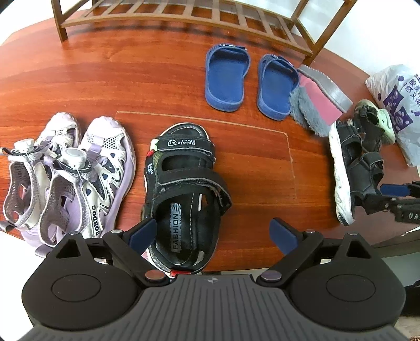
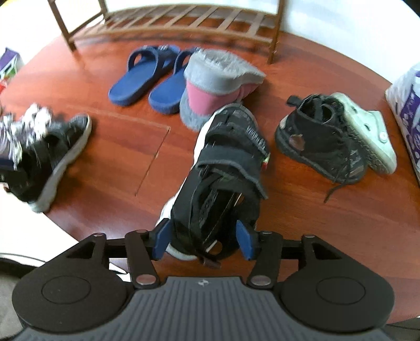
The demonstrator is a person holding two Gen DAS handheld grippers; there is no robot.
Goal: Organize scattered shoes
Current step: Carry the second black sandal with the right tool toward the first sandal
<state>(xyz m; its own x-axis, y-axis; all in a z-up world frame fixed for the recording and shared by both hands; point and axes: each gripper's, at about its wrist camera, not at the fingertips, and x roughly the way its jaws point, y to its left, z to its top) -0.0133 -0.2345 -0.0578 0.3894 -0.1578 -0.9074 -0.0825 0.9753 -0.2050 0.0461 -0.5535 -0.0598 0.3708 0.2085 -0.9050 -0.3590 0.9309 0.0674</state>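
Observation:
A black strap sandal [image 1: 183, 196] lies flat on the red-brown wooden surface [image 1: 249, 168], toe pointing away. My left gripper [image 1: 214, 234] is open around its heel; the left fingertip sits by the sandal's edge. The matching black sandal [image 2: 228, 170], white-soled, is tipped on its side [image 1: 349, 170]. My right gripper [image 2: 203, 239] is shut on its heel, and that gripper [image 1: 383, 195] shows at the right edge of the left wrist view.
A lilac sneaker pair [image 1: 71, 178] stands left of the flat sandal. Blue slippers [image 1: 225, 76], fuzzy grey-pink slippers [image 2: 218, 81] and black high-top shoes [image 2: 320, 139] lie further back. A slatted wooden rack [image 1: 183, 13] stands behind; a plastic bag [image 1: 399, 105] sits at the right.

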